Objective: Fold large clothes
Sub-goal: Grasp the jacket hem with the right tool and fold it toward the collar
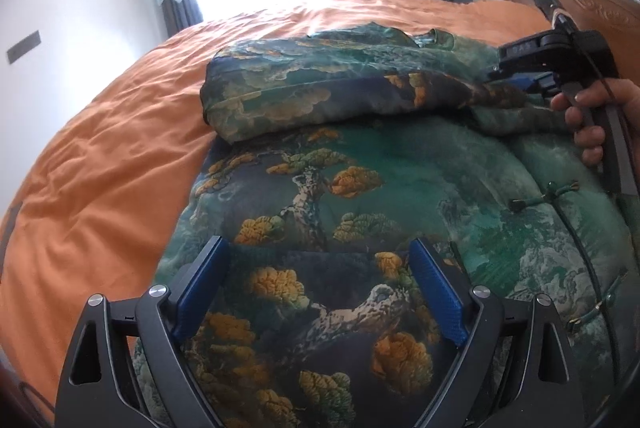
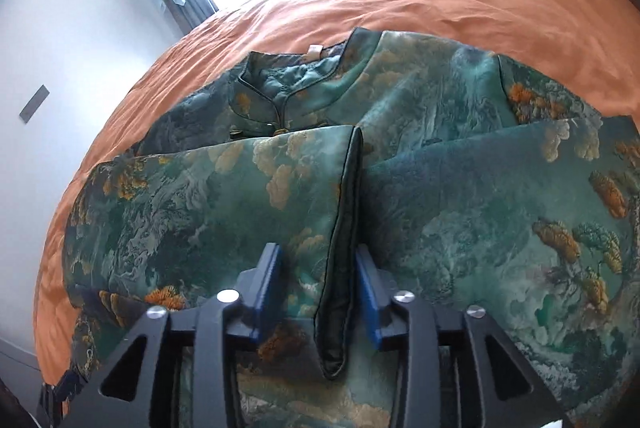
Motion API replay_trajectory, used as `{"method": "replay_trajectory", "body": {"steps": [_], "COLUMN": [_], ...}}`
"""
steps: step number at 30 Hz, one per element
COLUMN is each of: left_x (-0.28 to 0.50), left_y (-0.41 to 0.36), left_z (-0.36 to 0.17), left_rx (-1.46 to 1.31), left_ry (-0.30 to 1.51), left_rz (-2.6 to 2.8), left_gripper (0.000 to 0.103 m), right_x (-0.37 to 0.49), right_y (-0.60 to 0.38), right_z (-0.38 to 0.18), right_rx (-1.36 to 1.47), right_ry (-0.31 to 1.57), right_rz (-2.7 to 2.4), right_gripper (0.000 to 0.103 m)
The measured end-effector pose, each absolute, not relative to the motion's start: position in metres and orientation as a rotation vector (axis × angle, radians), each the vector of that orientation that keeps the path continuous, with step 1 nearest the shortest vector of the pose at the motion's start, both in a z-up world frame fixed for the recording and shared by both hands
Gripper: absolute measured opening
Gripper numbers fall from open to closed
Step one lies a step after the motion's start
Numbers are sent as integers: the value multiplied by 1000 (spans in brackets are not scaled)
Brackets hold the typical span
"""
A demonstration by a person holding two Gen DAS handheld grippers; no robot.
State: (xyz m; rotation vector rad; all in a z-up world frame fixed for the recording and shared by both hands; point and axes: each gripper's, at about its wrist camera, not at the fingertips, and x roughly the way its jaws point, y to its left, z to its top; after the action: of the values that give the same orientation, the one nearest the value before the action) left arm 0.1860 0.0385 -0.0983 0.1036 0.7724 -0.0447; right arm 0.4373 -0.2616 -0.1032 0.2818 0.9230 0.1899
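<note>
A green jacket (image 2: 460, 212) patterned with pine trees lies spread on an orange bed (image 1: 100, 180), the left tongs (image 1: 320, 292) hovering wide open over its lower front while the right tongs (image 2: 318, 292), partly open, straddle a folded sleeve's cuff (image 2: 340, 268).

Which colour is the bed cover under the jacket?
Orange bed cover, plain, seen best in the left wrist view.

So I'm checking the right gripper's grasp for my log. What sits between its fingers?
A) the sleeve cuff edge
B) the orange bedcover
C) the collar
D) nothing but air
A: in the right wrist view the sleeve cuff, with its dark piped edge, runs between the right gripper's blue pads, while the collar lies far beyond them.
</note>
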Motion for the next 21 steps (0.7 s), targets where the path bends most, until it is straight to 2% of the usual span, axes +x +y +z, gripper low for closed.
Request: {"method": "replay_trajectory", "body": {"steps": [1,4,6,10,13,15,18,21], "left_x": [187,192,205,260,316,347,362,357], "left_y": [39,43,47,51,64,73,81,77], "left_z": [-93,-60,-33,-8,-34,-69,-126,-127], "left_rx": [105,73,25,-35,-65,-78,-90,-77], "left_ry": [788,758,719,685,754,850,942,921], "left_rz": [-54,-89,-123,-153,-65,-10,-14,-1], "left_gripper": [92,92,97,98,93,78,79,80], "right_x": [430,400,386,399,413,422,435,440], "right_y": [-263,-265,-260,-233,-227,-229,-238,-237], "right_z": [-94,-59,-44,-51,-80,-110,-130,-136], "right_rx": [274,202,143,47,45,63,174,164], "right_ry": [899,768,703,710,776,857,920,933], "right_rz": [197,205,253,339,325,299,304,299], "right_gripper": [55,55,55,55,55,55,55,55]}}
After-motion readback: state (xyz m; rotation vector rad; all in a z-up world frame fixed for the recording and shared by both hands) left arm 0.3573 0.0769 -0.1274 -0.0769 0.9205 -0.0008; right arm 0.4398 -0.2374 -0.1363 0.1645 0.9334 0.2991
